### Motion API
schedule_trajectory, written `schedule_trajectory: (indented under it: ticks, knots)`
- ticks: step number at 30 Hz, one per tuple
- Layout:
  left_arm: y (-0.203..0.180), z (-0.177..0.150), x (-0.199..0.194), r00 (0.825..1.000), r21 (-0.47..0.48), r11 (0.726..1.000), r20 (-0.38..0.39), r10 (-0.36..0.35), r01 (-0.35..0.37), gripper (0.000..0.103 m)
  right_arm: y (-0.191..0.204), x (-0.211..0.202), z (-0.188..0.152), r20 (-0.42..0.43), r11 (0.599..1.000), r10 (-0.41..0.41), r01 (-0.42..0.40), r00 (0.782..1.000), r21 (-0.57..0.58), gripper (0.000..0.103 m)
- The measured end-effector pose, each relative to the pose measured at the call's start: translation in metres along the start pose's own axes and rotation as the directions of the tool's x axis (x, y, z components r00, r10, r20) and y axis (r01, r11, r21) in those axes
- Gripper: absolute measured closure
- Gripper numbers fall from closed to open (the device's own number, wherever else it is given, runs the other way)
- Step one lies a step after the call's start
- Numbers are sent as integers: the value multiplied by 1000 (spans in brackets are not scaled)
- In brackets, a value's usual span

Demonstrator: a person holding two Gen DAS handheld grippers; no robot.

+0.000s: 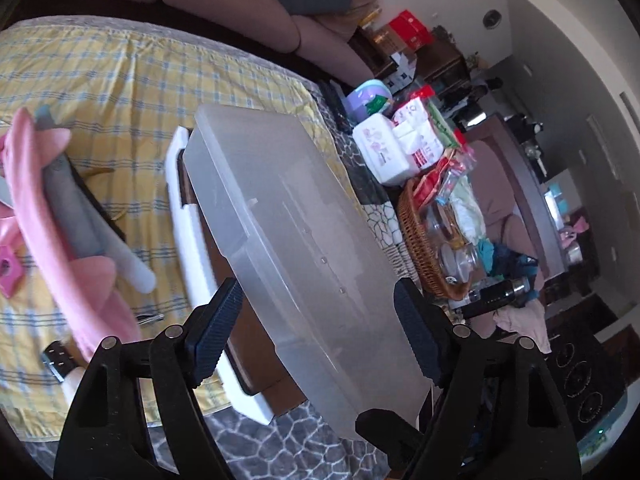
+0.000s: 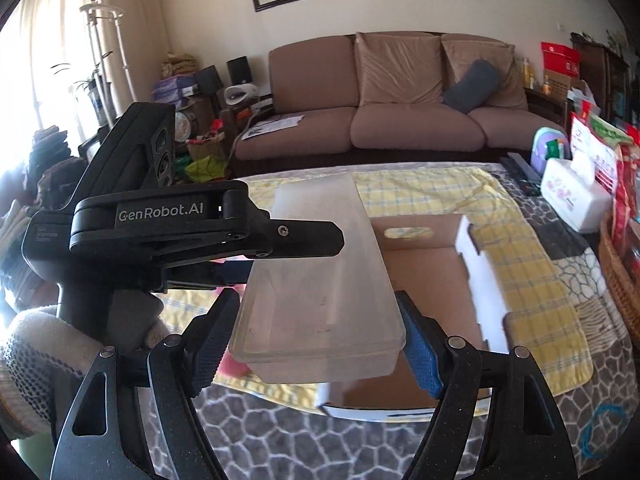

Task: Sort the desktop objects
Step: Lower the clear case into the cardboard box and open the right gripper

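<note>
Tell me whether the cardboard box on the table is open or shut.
Open. The cardboard box has no lid over it: its brown inside floor and walls show from above, beside the translucent plastic container held above the table.

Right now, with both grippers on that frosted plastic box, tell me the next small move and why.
Probably lower the frosted plastic box into the open cardboard box below. The right gripper and the left gripper each clamp one end of it, it hangs above the table, and the carton beneath looks empty.
</note>
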State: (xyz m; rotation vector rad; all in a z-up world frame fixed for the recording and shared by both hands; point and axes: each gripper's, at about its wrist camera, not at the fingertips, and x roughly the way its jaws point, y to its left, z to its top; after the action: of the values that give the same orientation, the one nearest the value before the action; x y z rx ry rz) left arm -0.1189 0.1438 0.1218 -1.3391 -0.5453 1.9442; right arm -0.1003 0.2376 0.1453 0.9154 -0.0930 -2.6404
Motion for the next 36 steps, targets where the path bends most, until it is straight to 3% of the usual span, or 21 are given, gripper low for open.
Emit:
schedule_trajectory:
  ticks: [4,8,13,20,24,31,36]
  knots:
    - [-2,1,38,998,0,1000,-53,23,-23,28,-45,8,-15,-9,997,-38,38,999,74,24]
    - [9,3,53,995,10,998,-80,57,-57,28,-68,22,-22,-32,992,-31,34,999,119,24]
    - [13,9,62,989,45,994,-103,101,-97,27,-79,39,-26,-47,984,-12,20,999,175,24]
    - [9,17,72,989,46,995,-120,89,-84,26,-88,51,-27,-64,985,-69,78,996,151,24]
    - [10,19,59,992,59,995,-94,84,-79,26,-95,54,-29,-72,979,-39,53,997,196,24]
    - [13,26,66,988,50,995,-125,95,-90,24,-92,61,-31,-85,980,-47,63,995,190,24]
    - [14,25,78,986,26,997,-144,82,-79,24,-92,63,-32,-84,981,-130,141,988,133,24]
